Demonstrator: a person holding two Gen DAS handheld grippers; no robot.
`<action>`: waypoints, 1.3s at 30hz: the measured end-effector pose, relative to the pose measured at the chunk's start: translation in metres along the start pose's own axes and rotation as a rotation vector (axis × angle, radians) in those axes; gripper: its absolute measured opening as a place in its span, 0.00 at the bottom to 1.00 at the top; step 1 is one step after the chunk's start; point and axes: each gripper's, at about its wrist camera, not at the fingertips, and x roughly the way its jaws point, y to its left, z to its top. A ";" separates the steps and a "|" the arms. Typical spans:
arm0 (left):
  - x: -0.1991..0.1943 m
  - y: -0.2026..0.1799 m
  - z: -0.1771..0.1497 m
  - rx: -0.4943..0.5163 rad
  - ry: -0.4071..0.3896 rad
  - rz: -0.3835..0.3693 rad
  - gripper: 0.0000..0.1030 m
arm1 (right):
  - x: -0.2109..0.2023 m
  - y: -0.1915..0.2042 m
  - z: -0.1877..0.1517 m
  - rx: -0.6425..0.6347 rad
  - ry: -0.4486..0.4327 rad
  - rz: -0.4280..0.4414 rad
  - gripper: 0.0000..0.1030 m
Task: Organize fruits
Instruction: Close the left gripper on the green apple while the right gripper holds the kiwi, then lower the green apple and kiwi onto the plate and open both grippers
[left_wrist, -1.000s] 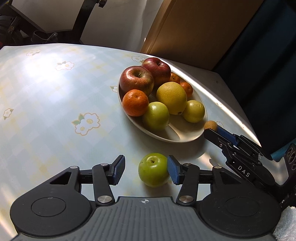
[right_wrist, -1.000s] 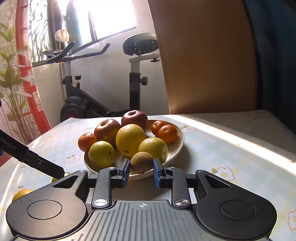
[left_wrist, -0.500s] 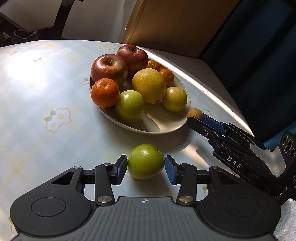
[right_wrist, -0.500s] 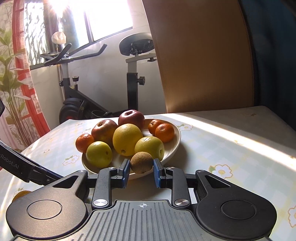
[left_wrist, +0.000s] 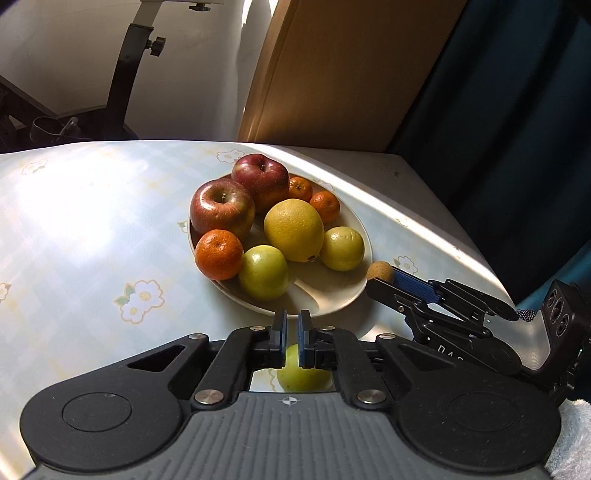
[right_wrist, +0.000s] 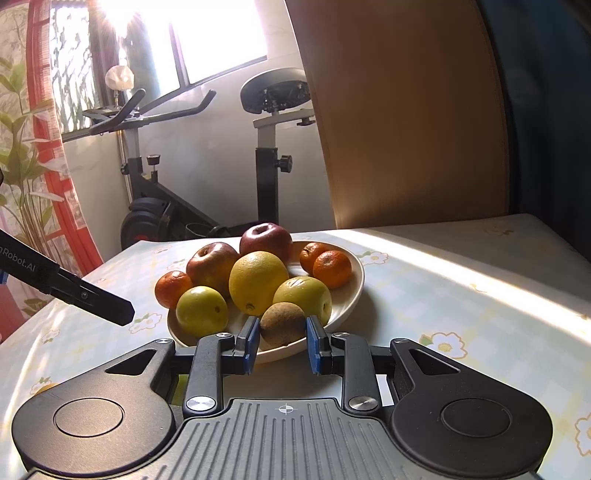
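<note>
Now the left gripper (left_wrist: 291, 328) has just closed empty, the green apple (left_wrist: 303, 376) at six o'clock below its fingertips; the right gripper (right_wrist: 281, 338) clamps the kiwi (right_wrist: 282, 324).

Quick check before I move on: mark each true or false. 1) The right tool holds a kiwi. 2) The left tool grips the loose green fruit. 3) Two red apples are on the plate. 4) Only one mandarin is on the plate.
1) True: the right tool is shut on the brown kiwi, just in front of the plate.
2) False: the left tool is shut with nothing between its pads; the green fruit shows below them.
3) True: two red apples sit at the plate's far side.
4) False: three mandarins are on it.
</note>
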 end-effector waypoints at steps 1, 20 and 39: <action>0.004 0.001 0.002 -0.010 0.024 -0.008 0.07 | 0.000 0.000 0.000 0.003 -0.001 -0.001 0.24; 0.042 -0.016 -0.018 0.058 0.160 -0.002 0.46 | 0.001 -0.006 -0.001 0.026 0.001 0.004 0.24; 0.001 -0.020 0.030 0.071 -0.030 0.039 0.45 | 0.000 -0.004 0.025 -0.014 -0.034 0.023 0.24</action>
